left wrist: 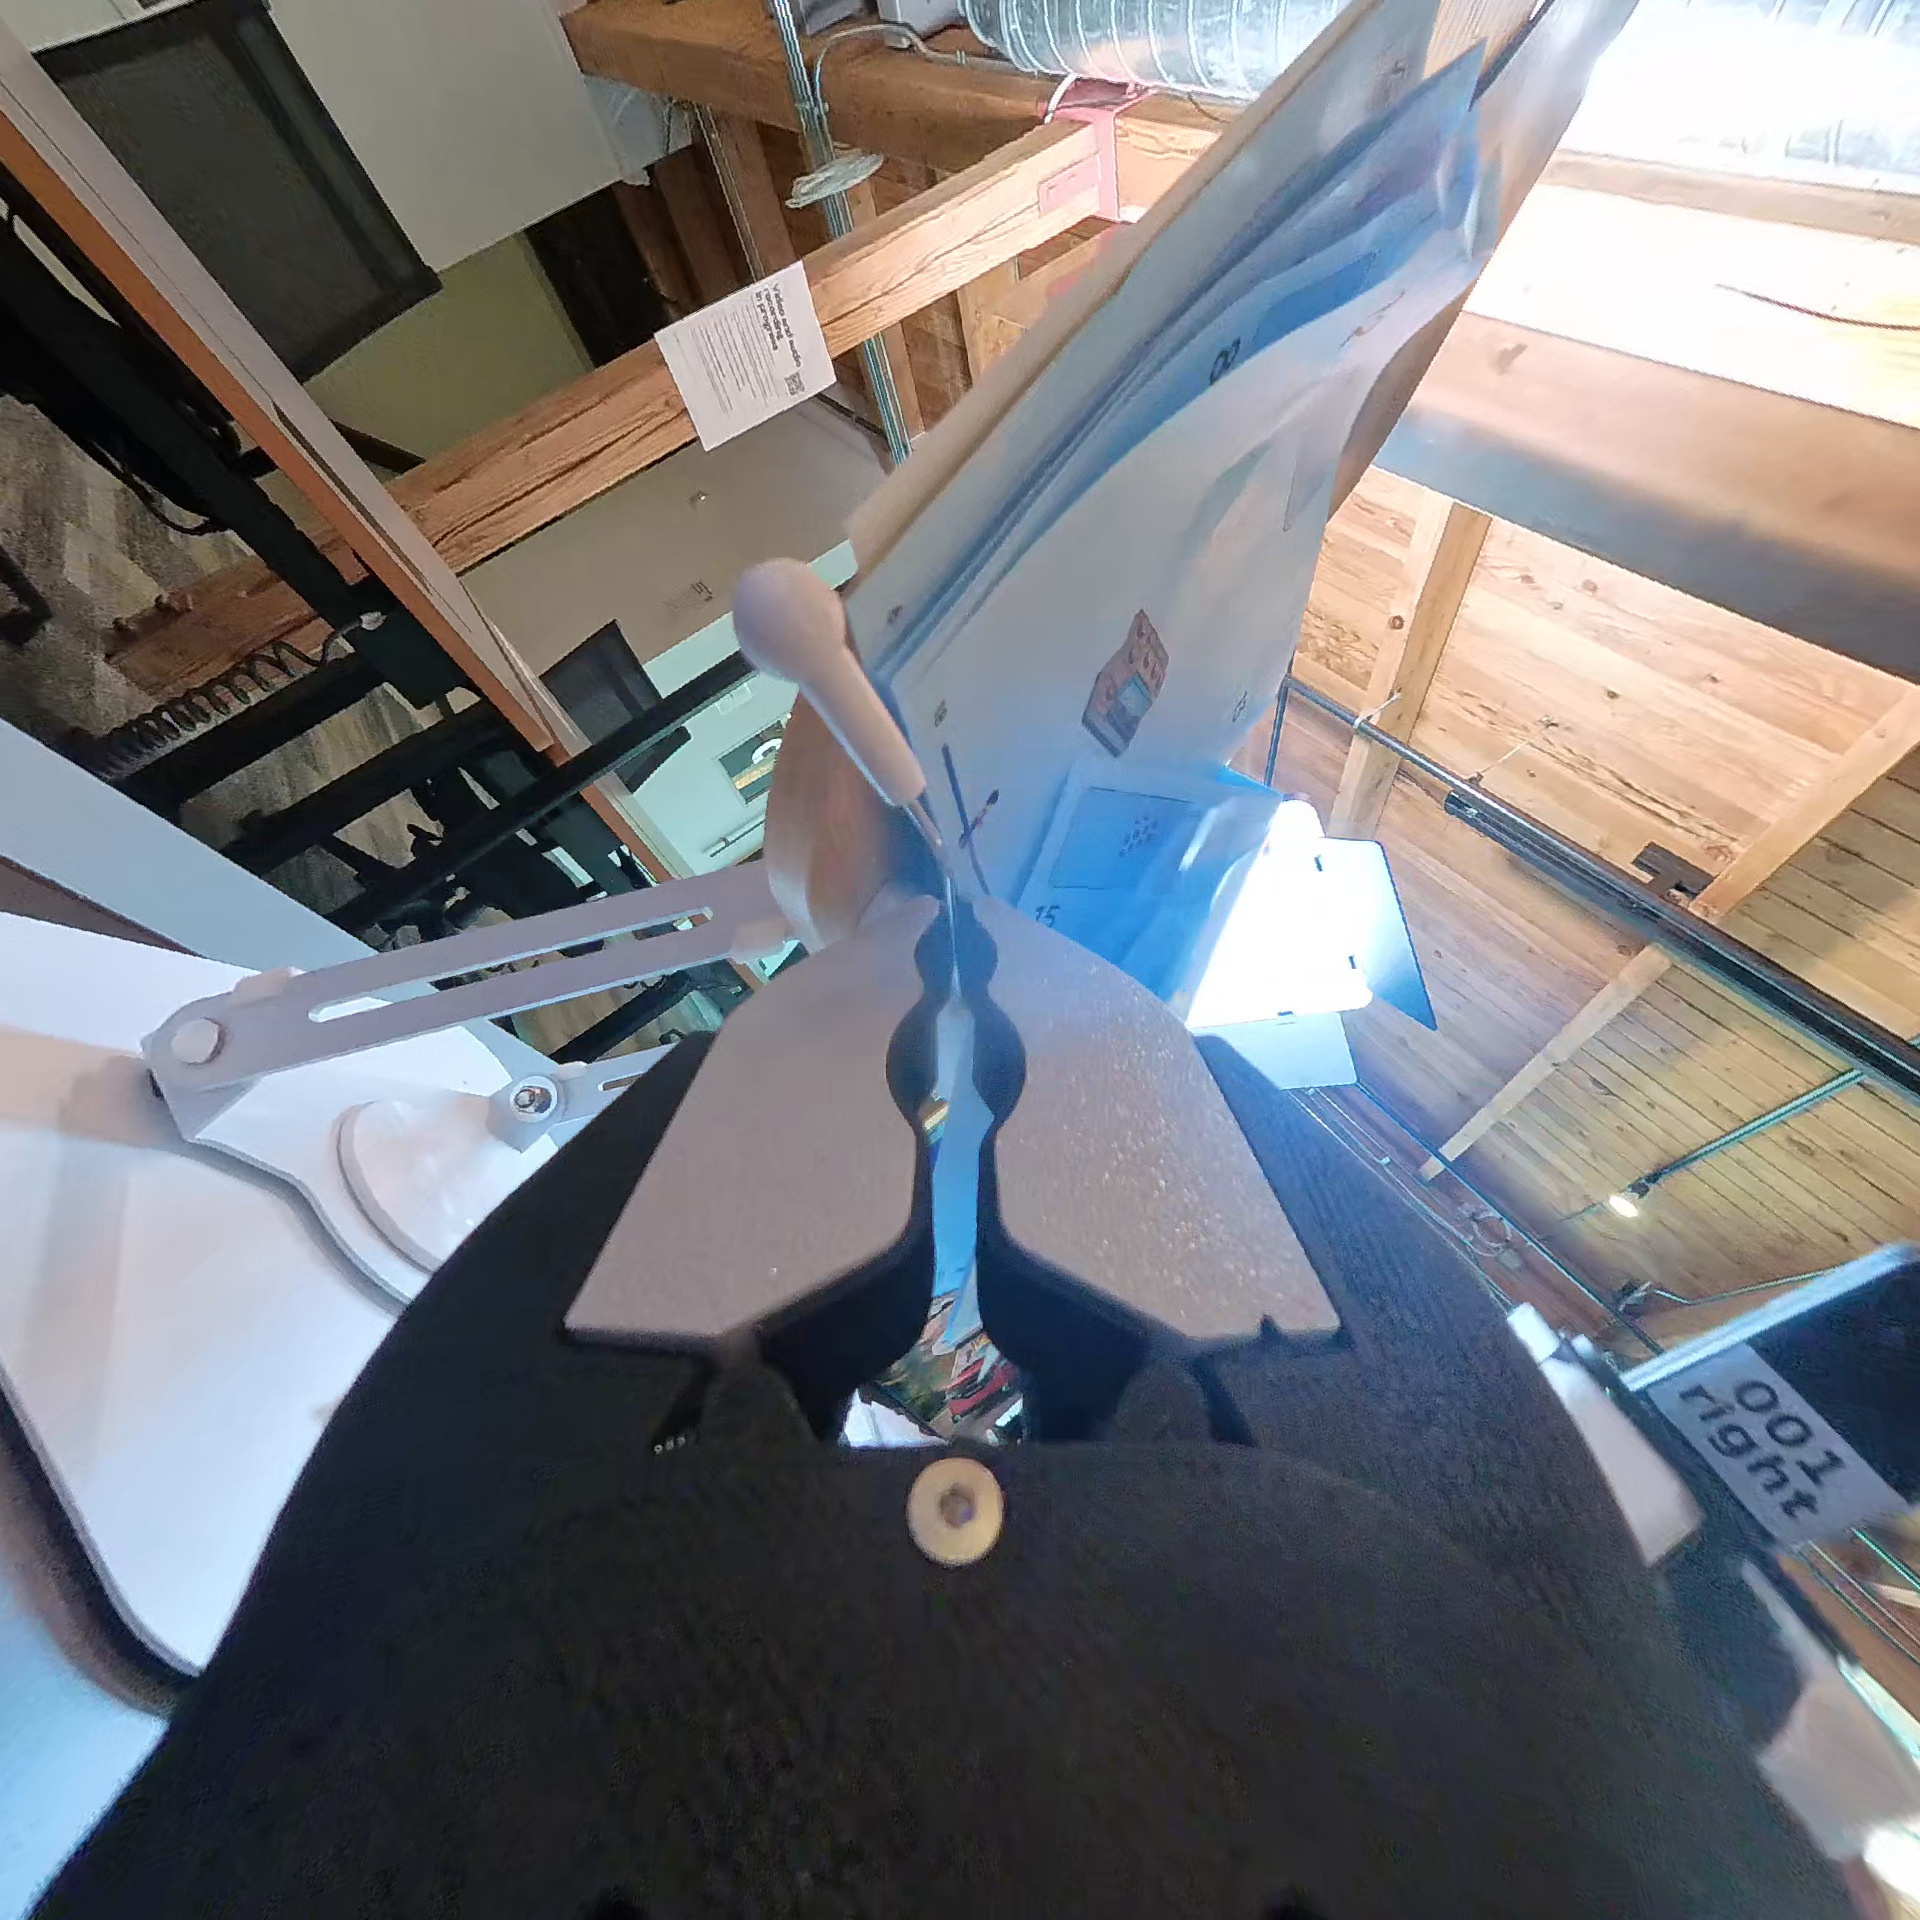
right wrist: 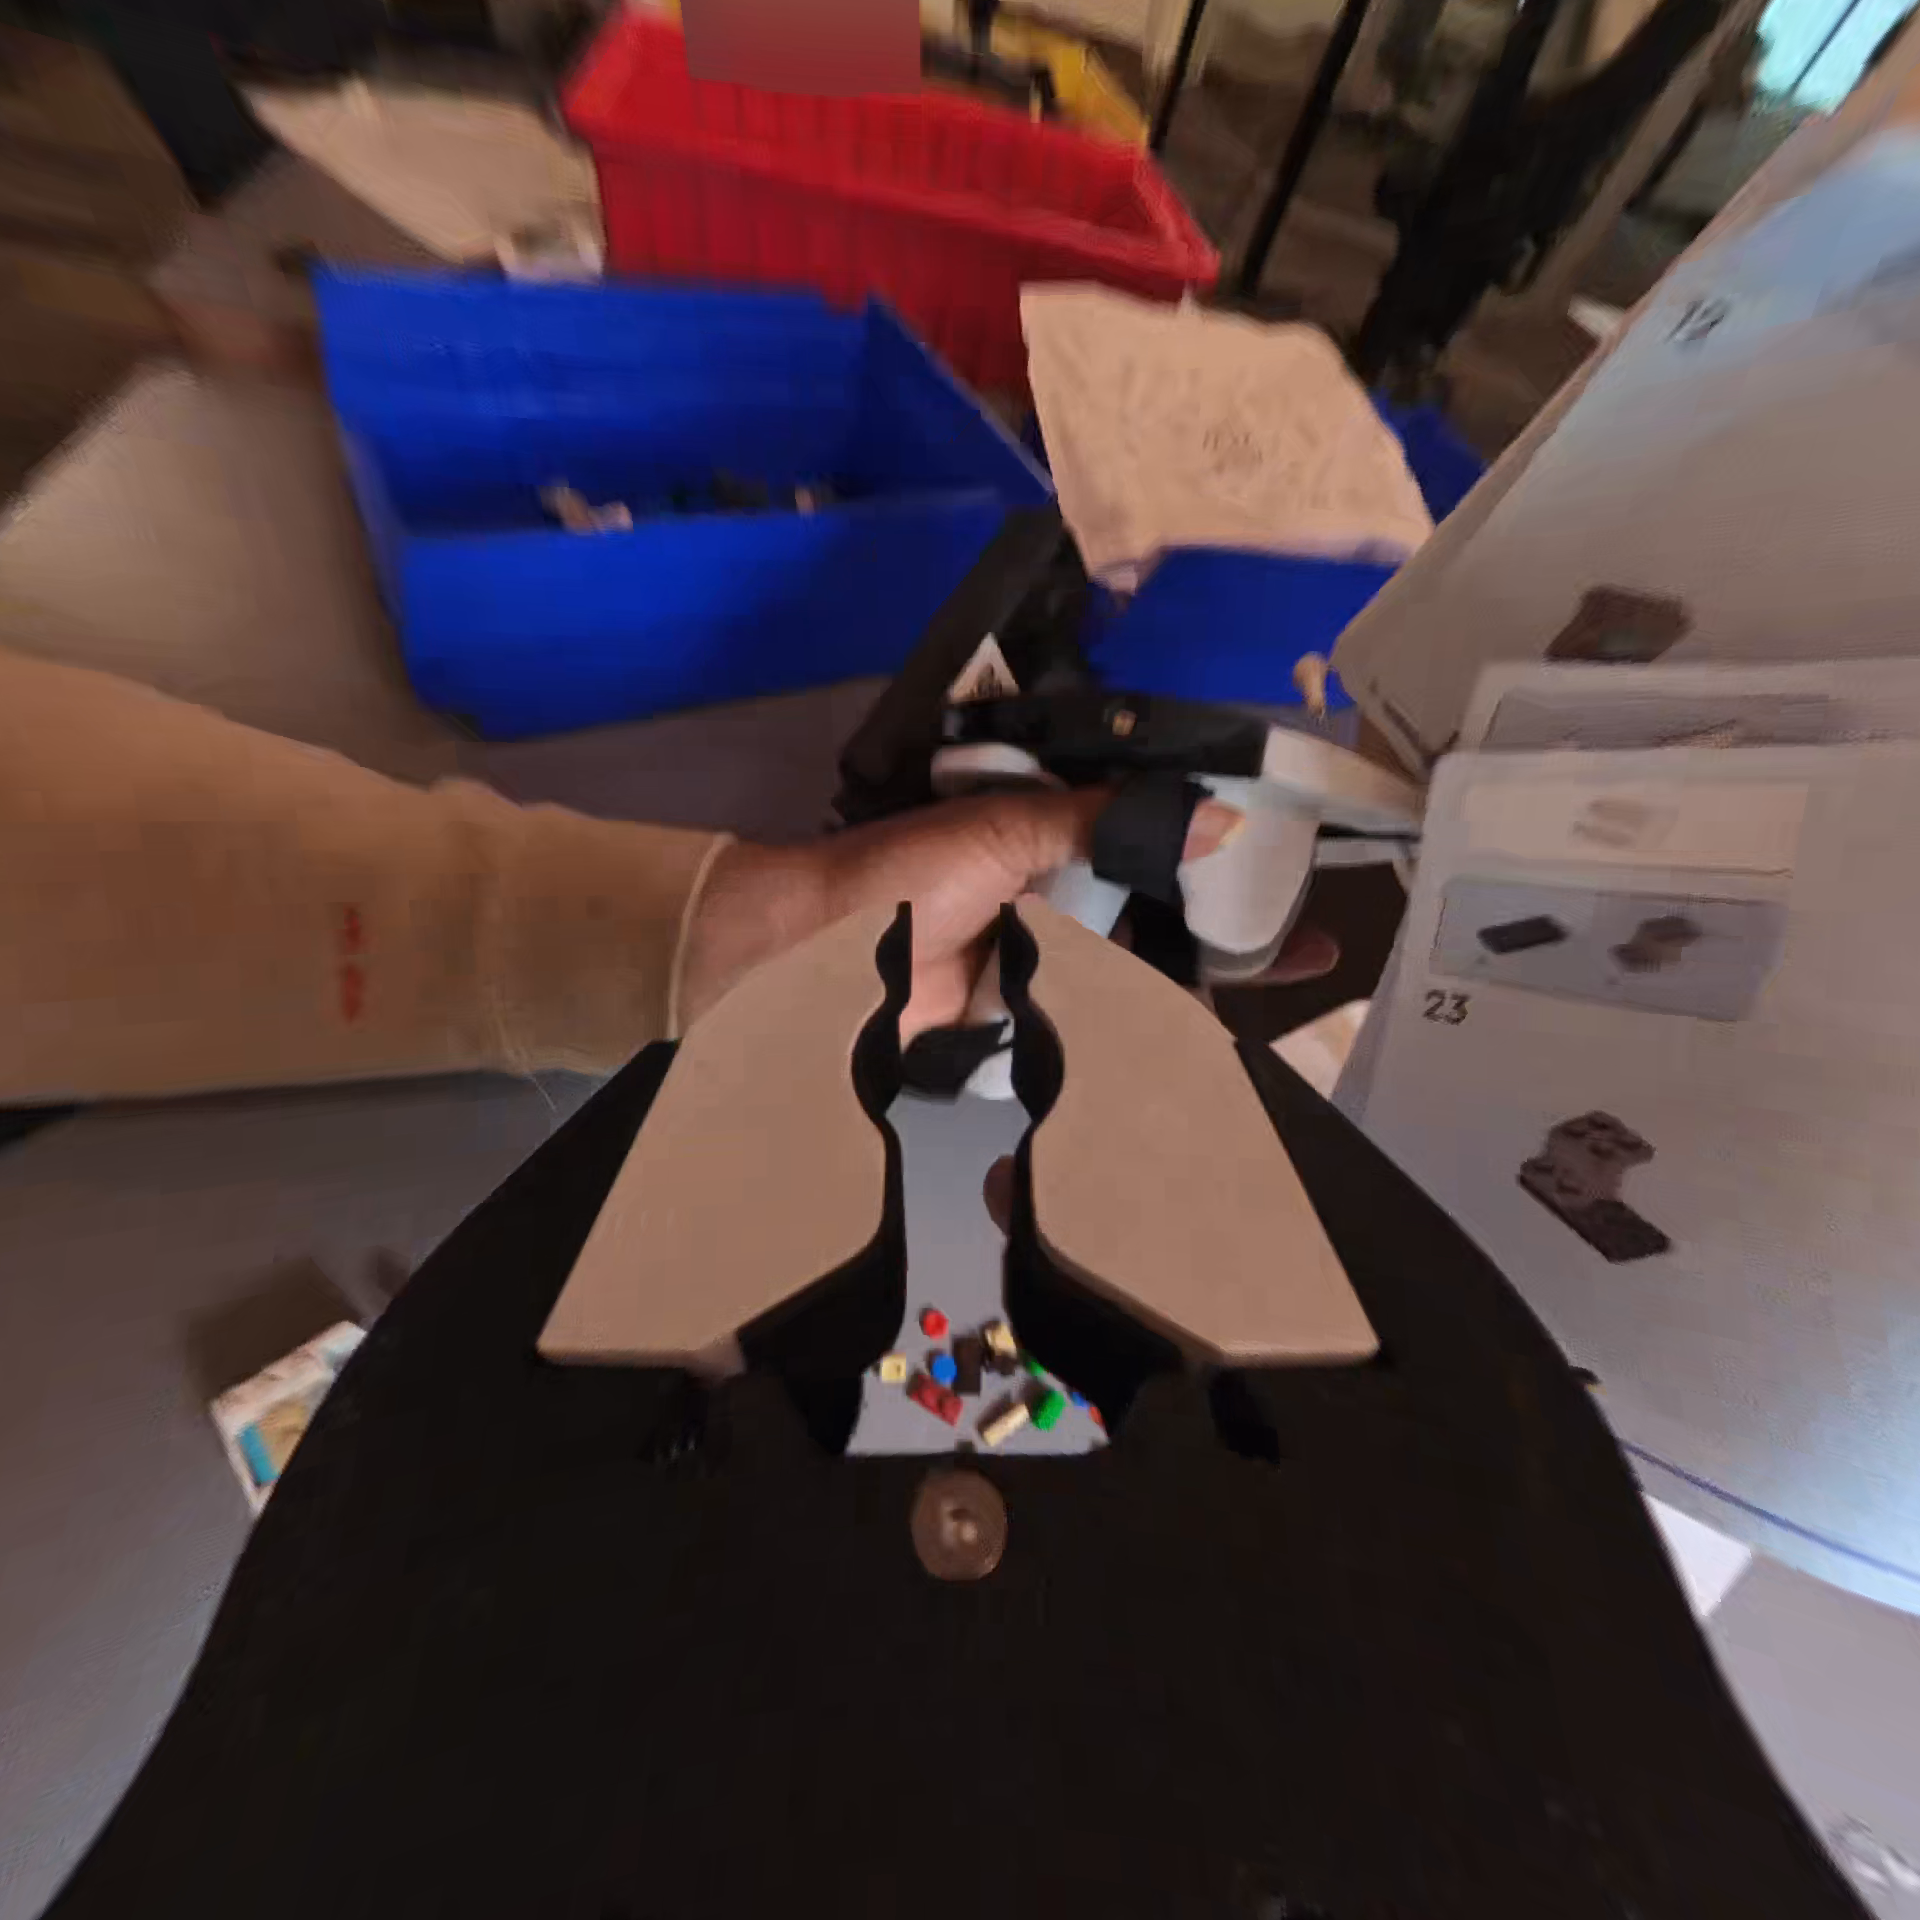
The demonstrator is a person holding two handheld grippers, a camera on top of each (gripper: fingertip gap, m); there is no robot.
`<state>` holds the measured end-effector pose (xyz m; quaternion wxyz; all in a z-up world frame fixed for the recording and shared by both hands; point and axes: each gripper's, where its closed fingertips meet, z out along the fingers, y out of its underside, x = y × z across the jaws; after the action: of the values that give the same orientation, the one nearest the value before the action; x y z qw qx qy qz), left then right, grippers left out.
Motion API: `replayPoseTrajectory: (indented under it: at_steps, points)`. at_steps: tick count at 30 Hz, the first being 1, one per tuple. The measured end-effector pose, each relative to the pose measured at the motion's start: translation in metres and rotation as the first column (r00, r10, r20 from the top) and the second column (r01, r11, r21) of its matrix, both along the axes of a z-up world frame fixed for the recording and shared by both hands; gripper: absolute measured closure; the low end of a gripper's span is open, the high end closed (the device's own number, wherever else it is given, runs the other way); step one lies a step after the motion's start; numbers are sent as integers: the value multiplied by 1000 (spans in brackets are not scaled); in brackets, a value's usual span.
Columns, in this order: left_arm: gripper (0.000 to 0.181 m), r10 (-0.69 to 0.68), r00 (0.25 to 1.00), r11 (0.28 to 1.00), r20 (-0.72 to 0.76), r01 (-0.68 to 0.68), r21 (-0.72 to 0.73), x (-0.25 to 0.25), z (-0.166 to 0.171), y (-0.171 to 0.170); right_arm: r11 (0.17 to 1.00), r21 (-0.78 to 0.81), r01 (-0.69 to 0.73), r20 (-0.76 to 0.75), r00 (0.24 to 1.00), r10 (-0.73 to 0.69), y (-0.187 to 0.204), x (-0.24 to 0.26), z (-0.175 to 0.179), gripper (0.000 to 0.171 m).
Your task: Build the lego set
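The instruction booklet [left wrist: 1122,499] is lifted up and open, with white and blue pages. My left gripper [left wrist: 951,920] is shut on the edge of one of its pages [left wrist: 956,1174], which runs down between the fingers. In the right wrist view the booklet [right wrist: 1662,935] stands at the right, showing drawings of dark bricks. My right gripper [right wrist: 956,920] is slightly open and empty, level with a person's hand [right wrist: 935,873] that holds the left gripper's handle [right wrist: 1101,748]. Several small loose lego pieces [right wrist: 966,1371] lie on the grey table [right wrist: 135,1278] below it.
Blue bins [right wrist: 644,540] and a red bin [right wrist: 862,177] stand behind, with a paper bag [right wrist: 1205,426] on one. A beige sleeve [right wrist: 312,883] crosses from the left. A white slotted bar and plate [left wrist: 416,997] sit left of the left gripper. Wooden beams [left wrist: 935,239] are overhead. The gap from one gripper's tips to the other's is roughly 15 cm.
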<state>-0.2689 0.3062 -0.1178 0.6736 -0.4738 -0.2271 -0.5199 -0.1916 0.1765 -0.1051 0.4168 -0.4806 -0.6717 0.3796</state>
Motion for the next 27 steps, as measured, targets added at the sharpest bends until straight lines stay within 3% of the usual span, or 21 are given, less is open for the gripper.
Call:
replayPoseTrajectory:
  at_steps: [2, 4, 7, 9, 13, 18, 27]
  points:
    - [181, -1, 1000, 1000, 5, 1, 2, 0, 0, 0, 996, -79, 37, -197, 979, -52, 19, 24, 44, 156]
    - [181, 0, 1000, 1000, 12, 0, 5, 0, 0, 0, 965, -98, 242, -314, 913, -260, 76, 55, 74, 156]
    - [181, 3, 1000, 1000, 17, -3, 5, 0, 0, 0, 804, 21, 595, -285, 774, -565, 178, 100, 67, 157]
    - [181, 4, 1000, 1000, 9, -4, 2, 0, 0, 0, 754, 142, 641, -223, 763, -607, 208, 104, 47, 160]
    - [181, -6, 1000, 1000, -7, 6, 10, 1, 0, -1, 715, 444, 540, -155, 832, -533, 214, 68, 15, 164]
    - [181, -26, 999, 998, -20, 26, 51, 3, -1, -2, 712, 586, 386, -100, 907, -410, 190, 23, 6, 164]
    - [181, -75, 996, 987, 49, 67, 146, 5, -3, -4, 725, 578, 374, -73, 909, -410, 171, -30, 22, 167]
